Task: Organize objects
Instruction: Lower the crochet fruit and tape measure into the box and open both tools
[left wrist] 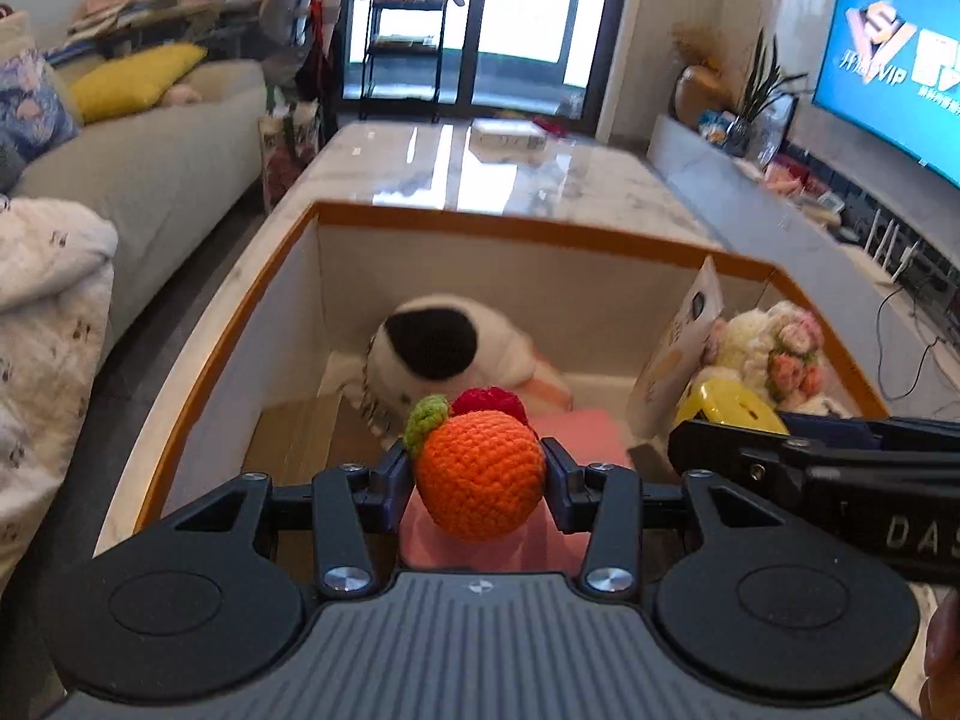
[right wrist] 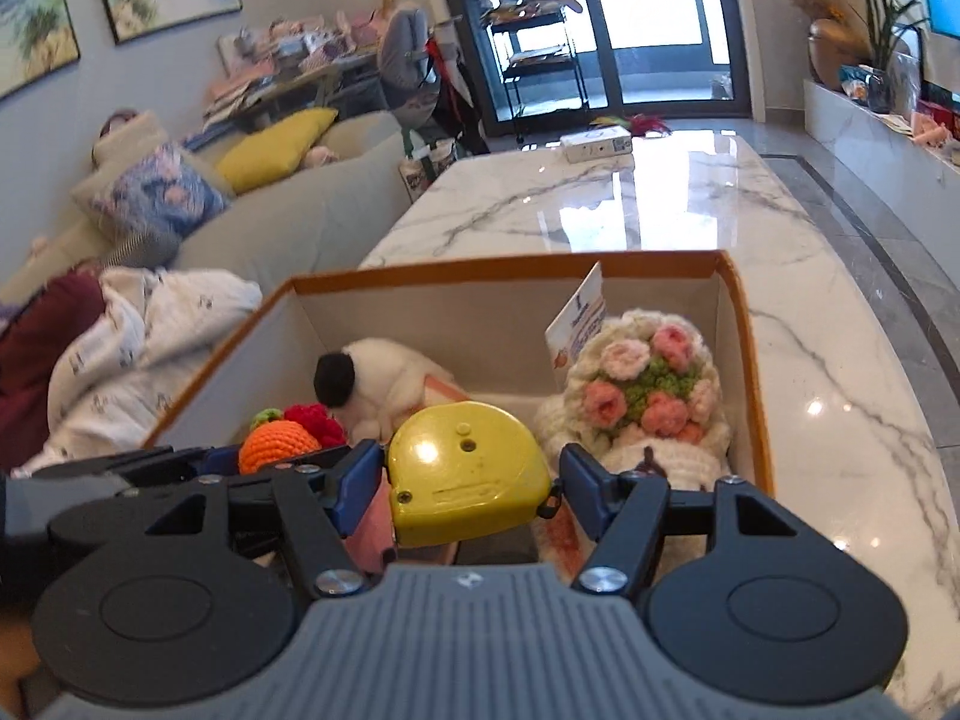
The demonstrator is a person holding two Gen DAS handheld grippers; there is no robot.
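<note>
Marble table [right wrist: 690, 204], orange-rimmed box [right wrist: 504, 267], tongs [left wrist: 480, 468] gripping fruit [left wrist: 480, 474]

A home living room. Ahead of the hand-held gripper runs a long marble table [right wrist: 690, 222]; to its left stands a grey sofa [right wrist: 288, 222] with a yellow cushion [right wrist: 276, 150]. To its right hangs a wall television [left wrist: 888, 66]. Straight beyond, sliding glass doors [right wrist: 654, 30].
</note>
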